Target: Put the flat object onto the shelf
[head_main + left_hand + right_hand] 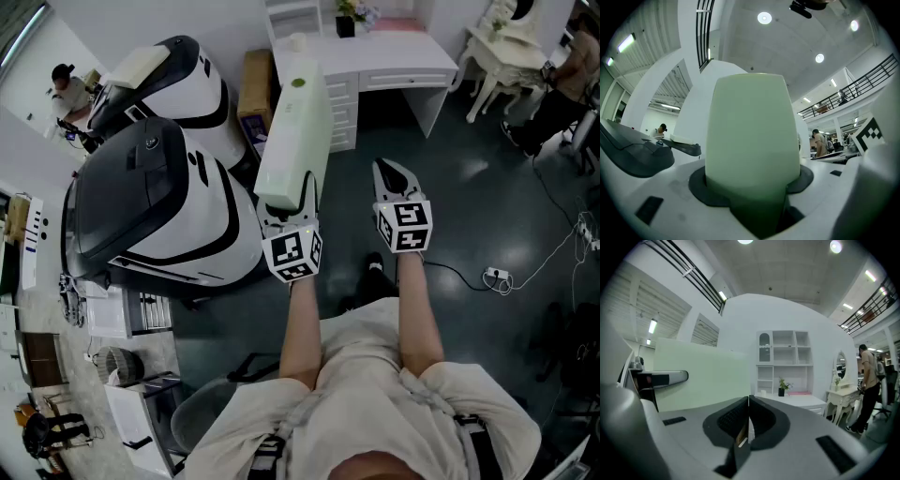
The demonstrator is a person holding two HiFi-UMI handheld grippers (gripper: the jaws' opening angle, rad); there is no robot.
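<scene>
One end only: left gripper (pixel 286 208) pinches the flat object (pixel 298 122) (right gripper (pixel 389 173): jaws pressed together); leverage could twist it loose.

Bright ceiling lights (pixel 764 18) (fisheye-warped, dark corners)

I am clasping the flat object (pixel 752 136), looking matt, smooth, pale plastic; the dark floor (pixel 487 216) is shining glossily.

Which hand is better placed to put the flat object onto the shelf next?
Left. The left tool grips the pale green flat panel, which points toward the white shelf unit; the right tool is shut and empty beside it.
</scene>
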